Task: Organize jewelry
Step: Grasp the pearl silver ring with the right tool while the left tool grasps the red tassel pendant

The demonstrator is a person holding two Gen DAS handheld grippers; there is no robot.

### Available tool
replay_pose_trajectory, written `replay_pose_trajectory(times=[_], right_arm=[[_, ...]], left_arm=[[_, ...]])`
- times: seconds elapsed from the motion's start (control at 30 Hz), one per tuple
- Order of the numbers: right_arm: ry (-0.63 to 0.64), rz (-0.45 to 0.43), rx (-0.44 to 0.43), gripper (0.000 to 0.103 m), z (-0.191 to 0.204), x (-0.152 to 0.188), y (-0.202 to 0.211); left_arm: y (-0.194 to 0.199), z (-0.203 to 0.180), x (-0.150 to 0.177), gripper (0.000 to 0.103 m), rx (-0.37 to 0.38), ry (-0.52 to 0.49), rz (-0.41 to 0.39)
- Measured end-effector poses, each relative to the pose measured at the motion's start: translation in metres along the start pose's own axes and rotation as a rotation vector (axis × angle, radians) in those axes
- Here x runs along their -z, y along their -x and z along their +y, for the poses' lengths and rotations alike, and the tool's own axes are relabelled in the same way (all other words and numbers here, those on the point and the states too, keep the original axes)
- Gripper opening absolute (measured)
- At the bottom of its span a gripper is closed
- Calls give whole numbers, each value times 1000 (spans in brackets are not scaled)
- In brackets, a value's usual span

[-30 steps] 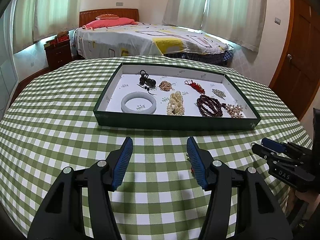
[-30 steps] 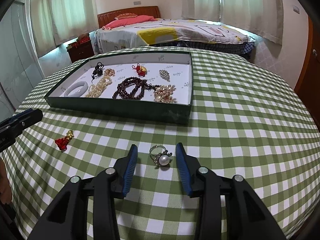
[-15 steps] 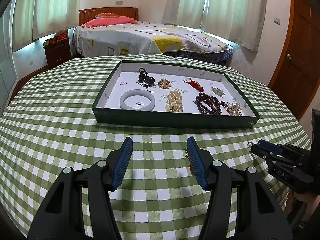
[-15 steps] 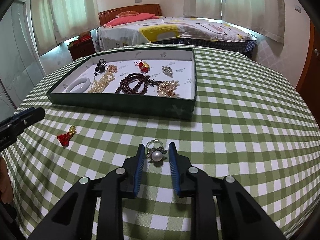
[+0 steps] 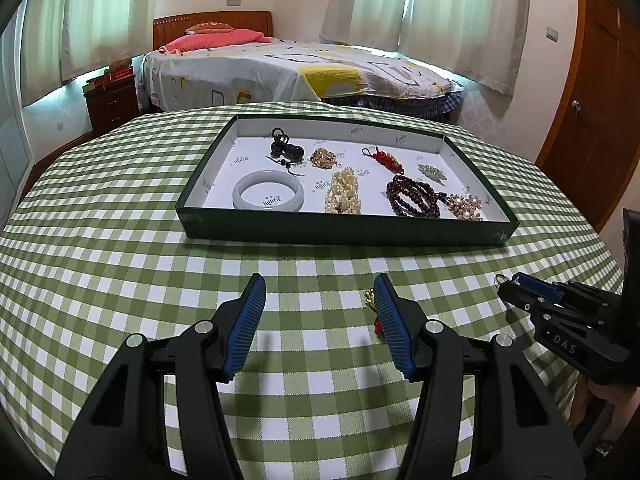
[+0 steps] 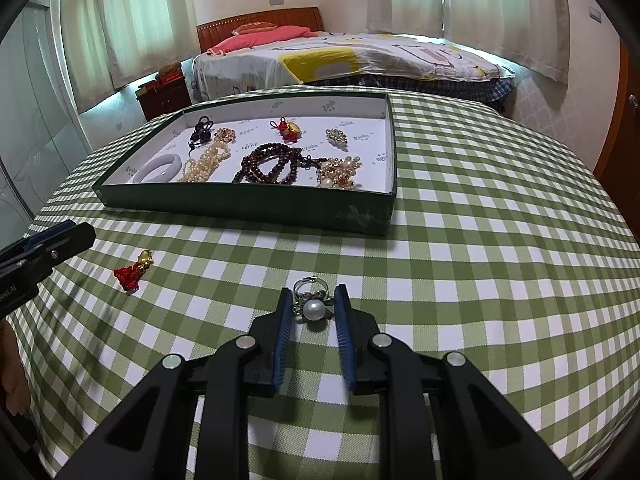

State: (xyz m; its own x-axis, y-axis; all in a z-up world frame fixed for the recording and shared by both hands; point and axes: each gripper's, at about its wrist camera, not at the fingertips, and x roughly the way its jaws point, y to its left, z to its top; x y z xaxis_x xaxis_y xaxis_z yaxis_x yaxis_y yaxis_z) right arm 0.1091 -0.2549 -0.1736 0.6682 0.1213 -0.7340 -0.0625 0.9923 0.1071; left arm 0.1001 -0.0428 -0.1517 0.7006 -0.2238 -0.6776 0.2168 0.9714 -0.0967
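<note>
Right gripper — ribbed blue pads have just been closing around the pearl ring on the checked desk; contact unclear. Left gripper half open, empty. Green tray beyond.

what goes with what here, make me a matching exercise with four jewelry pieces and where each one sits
Things:
1. pearl ring
2. red tassel charm
3. white bangle
4. dark bead bracelet

Places:
A. in the tray, near its left front corner
B. on the tablecloth, between the right gripper fingers
C. in the tray, toward its right side
D. loose on the tablecloth, outside the tray

Pairs: 1-B, 2-D, 3-A, 4-C
</note>
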Motion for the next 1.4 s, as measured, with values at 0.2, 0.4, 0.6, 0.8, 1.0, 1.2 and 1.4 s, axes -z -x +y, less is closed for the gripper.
replay_pose_trajectory(times=[0.2,0.4,0.6,0.8,1.0,1.2,1.4], right_arm=[[-7,-7,-2,22,-1,1,3],[-26,-21,-2,22,-7,0,6],[-47,-27,-12,22,-11,1,6],[-55,-26,-21,22,-12,2,5],[-60,-26,-23,22,-13,3,6],[-60,-26,-23,22,-12,4,6],[-59,-26,-24,22,-12,4,5]], left_arm=[[0,-6,2,55,0,-20,2],[-3,-15,5,55,9,-39,14],[-10,-27,8,55,24,-66,37],[-21,-34,11,50,38,-78,72],[-30,-34,15,35,67,-69,107],[-31,-36,19,16,86,-79,111],[-29,-36,22,11,88,-78,104]])
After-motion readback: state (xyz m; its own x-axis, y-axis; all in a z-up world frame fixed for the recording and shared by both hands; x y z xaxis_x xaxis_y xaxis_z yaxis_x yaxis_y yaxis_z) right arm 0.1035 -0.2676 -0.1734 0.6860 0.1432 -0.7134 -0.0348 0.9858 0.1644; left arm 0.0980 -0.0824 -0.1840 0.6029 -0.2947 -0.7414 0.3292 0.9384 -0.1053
